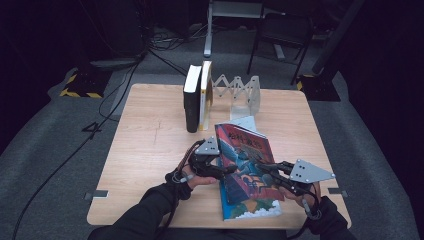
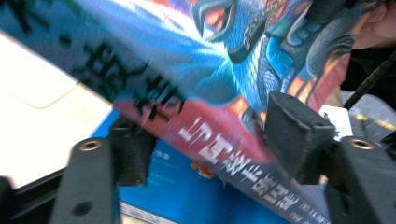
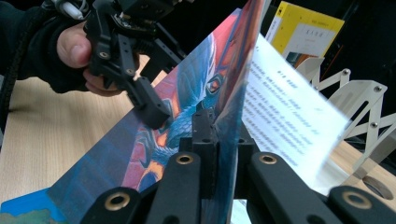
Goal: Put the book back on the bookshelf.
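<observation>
Glossy red and blue, the cover (image 3: 177, 116) of the book (image 1: 247, 170) stands lifted off its pages at the near edge of the wooden surface (image 1: 150, 145), in front of the upright books (image 1: 197, 95) and the folding bookend (image 1: 240, 92).

Right tongs (image 3: 212, 126): clenched on the cover's free edge, holding it raised.

Left tongs (image 2: 205, 140): jaws straddle the spine side of the book, one pad (image 2: 294, 130) over the cover, the other under the edge. Contact appears light; whether they grip cannot be told.

Assessment of the step in hand, opening the book or standing it up:
- Keep the right pinch near the cover's middle; a corner grip would likely bend it.
- Steady the spine with the left tongs before swinging further.
- Loose pages (image 3: 285, 112) hang free; move slowly to avoid creasing.
</observation>
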Available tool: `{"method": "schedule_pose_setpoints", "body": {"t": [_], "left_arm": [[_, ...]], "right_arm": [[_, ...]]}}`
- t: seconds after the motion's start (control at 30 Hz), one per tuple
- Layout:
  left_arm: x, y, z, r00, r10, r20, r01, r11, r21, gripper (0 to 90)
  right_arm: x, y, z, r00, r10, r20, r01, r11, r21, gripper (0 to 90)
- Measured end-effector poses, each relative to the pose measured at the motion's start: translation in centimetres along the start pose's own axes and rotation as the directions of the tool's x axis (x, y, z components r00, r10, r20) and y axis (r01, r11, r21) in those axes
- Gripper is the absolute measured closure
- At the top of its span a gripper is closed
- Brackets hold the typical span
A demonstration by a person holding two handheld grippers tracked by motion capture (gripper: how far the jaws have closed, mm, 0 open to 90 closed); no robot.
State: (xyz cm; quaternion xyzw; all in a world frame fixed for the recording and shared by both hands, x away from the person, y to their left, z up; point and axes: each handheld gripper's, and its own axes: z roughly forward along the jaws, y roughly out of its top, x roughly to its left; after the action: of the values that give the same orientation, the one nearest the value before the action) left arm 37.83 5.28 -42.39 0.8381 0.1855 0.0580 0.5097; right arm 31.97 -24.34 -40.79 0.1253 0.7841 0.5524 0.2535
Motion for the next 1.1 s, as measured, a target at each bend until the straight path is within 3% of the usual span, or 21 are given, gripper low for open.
{"method": "schedule_pose_setpoints", "body": {"t": [0.3,0.4,0.63,0.87,0.93,1.1], "left_arm": [[0.1,1.1,-0.4,0.9996,0.029,-0.003,-0.029,0.9989,-0.036,52.6],[-0.2,1.5,-0.7,0.9979,0.061,-0.021,-0.062,0.9963,-0.06,56.5],[-0.6,2.4,-1.5,0.9926,0.106,-0.059,-0.111,0.9889,-0.098,64.0],[-1.2,3.0,-2.2,0.9797,0.175,-0.097,-0.184,0.9789,-0.089,68.2],[-1.4,2.9,-2.3,0.9761,0.197,-0.09,-0.206,0.9742,-0.093,69.2],[-1.7,2.6,-2.6,0.9753,0.208,-0.074,-0.215,0.9718,-0.098,69.9]], "right_arm": [[-0.5,0.0,-0.4,0.9998,0.01,0.018,-0.01,1.0,-0.024,82.5],[-0.7,-0.1,-0.4,0.9995,0.017,0.027,-0.016,1.0,-0.026,81.1],[-1.2,-0.2,-0.4,0.9982,0.034,0.05,-0.033,0.999,-0.031,79.6],[-1.8,0.0,-0.3,0.9961,0.055,0.069,-0.052,0.998,-0.04,78.9],[-2.0,0.1,-0.5,0.9944,0.057,0.089,-0.053,0.997,-0.047,79.1],[-2.0,0.2,-0.6,0.9934,0.06,0.098,-0.054,0.997,-0.055,76.1]]}}
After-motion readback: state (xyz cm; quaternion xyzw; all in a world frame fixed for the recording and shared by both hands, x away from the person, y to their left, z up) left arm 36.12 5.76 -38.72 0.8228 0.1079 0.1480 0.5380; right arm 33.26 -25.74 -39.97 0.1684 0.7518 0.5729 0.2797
